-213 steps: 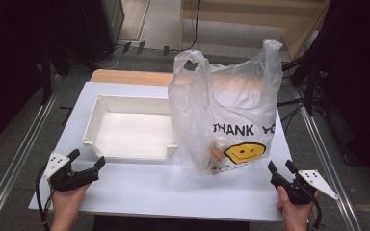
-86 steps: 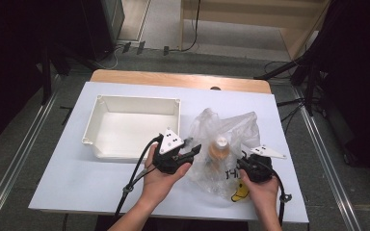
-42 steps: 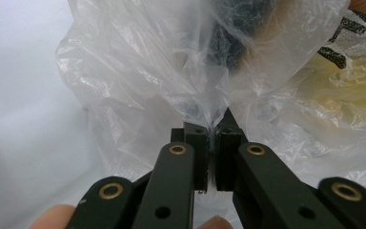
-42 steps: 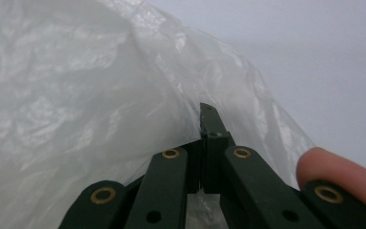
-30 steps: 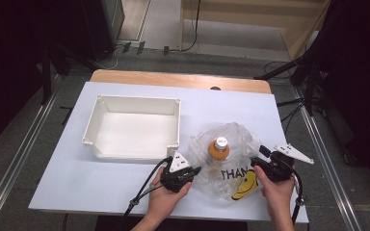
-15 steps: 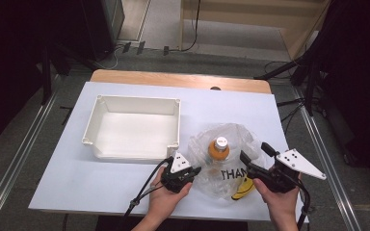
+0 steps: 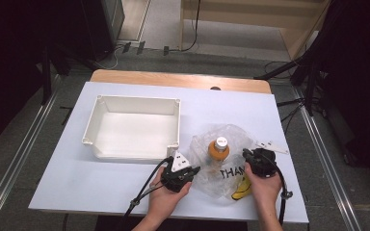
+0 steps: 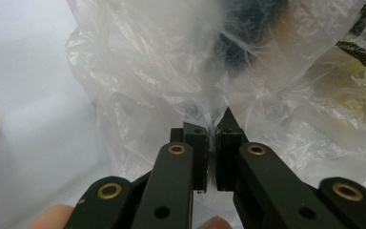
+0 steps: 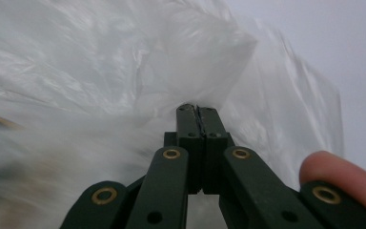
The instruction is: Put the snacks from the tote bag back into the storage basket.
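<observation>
I have the plastic bag [image 7: 221, 166] lying crumpled on the white table [image 7: 125, 192], just right of the white tray [image 7: 135, 126]. My left gripper [image 7: 192, 172] is clamped on a fold of the bag's left edge, film pinched between the pads. My right gripper [image 7: 246, 155] has just closed; jaws meet at the bag's right side, film bunched at the tips. An orange-capped bottle [image 7: 218, 148] stands inside the bag, a banana [image 7: 241, 187] near its front.

This looks like a lab or test room. A white counter [image 7: 125, 192] stands on a grey floor [image 7: 9, 159], with metal rails [image 7: 14, 166] at both sides and black cables [image 7: 192, 29] at the top.
</observation>
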The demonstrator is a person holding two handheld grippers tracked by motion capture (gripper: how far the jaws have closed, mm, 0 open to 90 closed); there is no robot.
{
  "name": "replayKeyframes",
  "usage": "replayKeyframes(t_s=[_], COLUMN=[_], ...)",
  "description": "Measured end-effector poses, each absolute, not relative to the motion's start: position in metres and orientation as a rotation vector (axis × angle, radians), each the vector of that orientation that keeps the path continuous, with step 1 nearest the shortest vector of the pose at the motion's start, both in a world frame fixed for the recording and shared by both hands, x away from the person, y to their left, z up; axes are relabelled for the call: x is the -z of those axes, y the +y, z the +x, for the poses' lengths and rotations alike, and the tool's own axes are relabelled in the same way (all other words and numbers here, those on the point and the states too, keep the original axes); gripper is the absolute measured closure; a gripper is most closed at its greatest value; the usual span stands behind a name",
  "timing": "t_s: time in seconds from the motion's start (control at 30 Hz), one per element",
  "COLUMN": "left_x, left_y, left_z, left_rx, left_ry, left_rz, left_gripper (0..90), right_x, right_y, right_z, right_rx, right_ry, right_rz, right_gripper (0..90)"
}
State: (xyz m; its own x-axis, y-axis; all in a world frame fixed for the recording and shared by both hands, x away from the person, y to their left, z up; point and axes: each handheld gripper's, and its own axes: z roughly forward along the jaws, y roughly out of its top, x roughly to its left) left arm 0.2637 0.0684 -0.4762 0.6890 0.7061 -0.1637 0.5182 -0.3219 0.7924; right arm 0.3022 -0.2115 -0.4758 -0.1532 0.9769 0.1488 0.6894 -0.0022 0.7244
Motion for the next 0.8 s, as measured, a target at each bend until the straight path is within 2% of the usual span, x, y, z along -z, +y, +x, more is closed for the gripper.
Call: replayKeyframes(t_s=[0.1, 0.13, 0.17, 0.2, 0.27, 0.3, 0.33, 0.47, 0.57, 0.67, 0.7, 0.73, 0.8], left_x=[0.477, 0.477, 0.477, 0.477, 0.477, 0.477, 0.477, 0.477, 0.477, 0.476, 0.476, 0.476, 0.475], left_y=[0.067, 0.067, 0.067, 0.067, 0.067, 0.067, 0.067, 0.067, 0.067, 0.067, 0.068, 0.068, 0.071], left_z=[0.264, 0.265, 0.265, 0.265, 0.264, 0.264, 0.264, 0.264, 0.264, 0.263, 0.262, 0.262, 0.260], left_rx=[-0.266, -0.265, -0.265, -0.263, -0.265, -0.265, -0.267, -0.270, -0.271, -0.273, -0.274, -0.274, -0.271], left_ry=[0.944, 0.951, 0.951, 0.952, 0.950, 0.950, 0.949, 0.946, 0.947, 0.948, 0.941, 0.941, 0.918], left_rz=[2.003, 2.007, 2.007, 2.007, 2.011, 2.011, 2.010, 2.006, 2.006, 2.009, 2.003, 2.003, 1.965], left_gripper=[88.4, 88.5, 88.4, 88.4, 88.3, 88.3, 88.2, 88.2, 88.1, 87.7, 85.1, 82.4, 76.8], right_x=[0.483, 0.478, 0.478, 0.475, 0.456, 0.456, 0.441, 0.419, 0.417, 0.428, 0.444, 0.444, 0.465], right_y=[-0.214, -0.211, -0.211, -0.211, -0.213, -0.213, -0.212, -0.207, -0.197, -0.187, -0.180, -0.180, -0.172], right_z=[0.300, 0.298, 0.298, 0.295, 0.280, 0.280, 0.268, 0.242, 0.231, 0.233, 0.239, 0.239, 0.248], right_rx=[-0.909, -0.832, -0.832, -0.867, -1.130, -1.130, -1.205, -1.361, -1.430, -1.383, -1.303, -1.303, -1.203], right_ry=[1.892, 1.910, 1.910, 1.892, 1.818, 1.818, 1.790, 1.772, 1.817, 1.891, 1.937, 1.937, 2.035], right_rz=[1.690, 1.638, 1.638, 1.626, 1.583, 1.583, 1.515, 1.404, 1.374, 1.365, 1.402, 1.402, 1.479], right_gripper=[90.0, 85.2, 85.2, 79.2, 60.9, 60.9, 57.6, 60.6, 66.1, 70.6, 76.1, 76.1, 82.0])
